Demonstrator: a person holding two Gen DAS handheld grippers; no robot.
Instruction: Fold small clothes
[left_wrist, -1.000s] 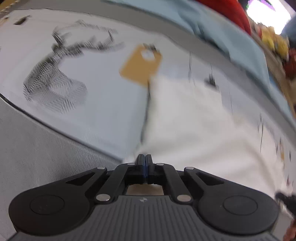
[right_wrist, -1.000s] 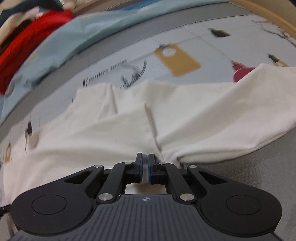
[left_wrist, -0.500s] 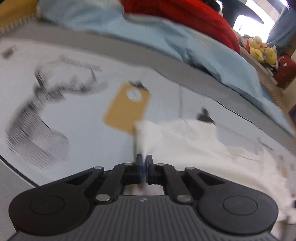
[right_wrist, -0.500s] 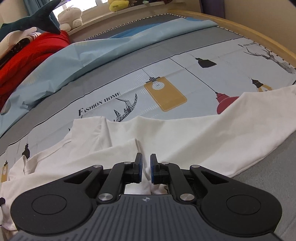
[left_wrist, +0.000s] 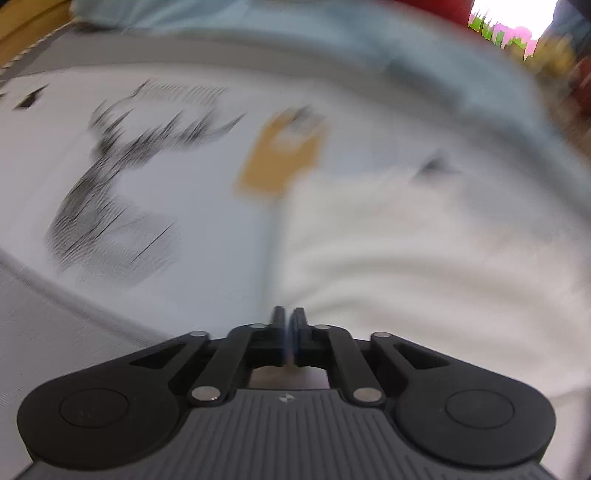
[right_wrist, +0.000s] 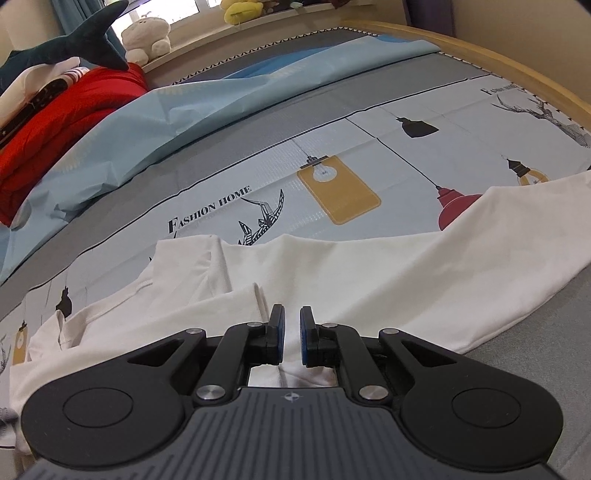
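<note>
A white garment (right_wrist: 369, 273) lies spread and creased across the printed bed sheet (right_wrist: 332, 155). My right gripper (right_wrist: 291, 314) sits low over its near edge, its jaws a narrow slit apart with a fold of the white cloth pinched in it. The left wrist view is blurred by motion. There the same white garment (left_wrist: 406, 266) fills the right half, and its wrinkles run together at my left gripper (left_wrist: 289, 314). The left jaws are opening, only a thin gap shows, and the cloth's edge is still between the pads.
A light blue quilt (right_wrist: 184, 107) and a red blanket (right_wrist: 66, 122) are heaped at the far side, with plush toys (right_wrist: 144, 37) on the sill behind. The wooden bed frame (right_wrist: 480, 48) curves along the right. Grey sheet (left_wrist: 55, 350) borders the print on the near side.
The left view has swung and blurred, and a thin gap has appeared between the left jaws. The right gripper has tipped up, so more of the bed shows; its slit looks slightly wider.
</note>
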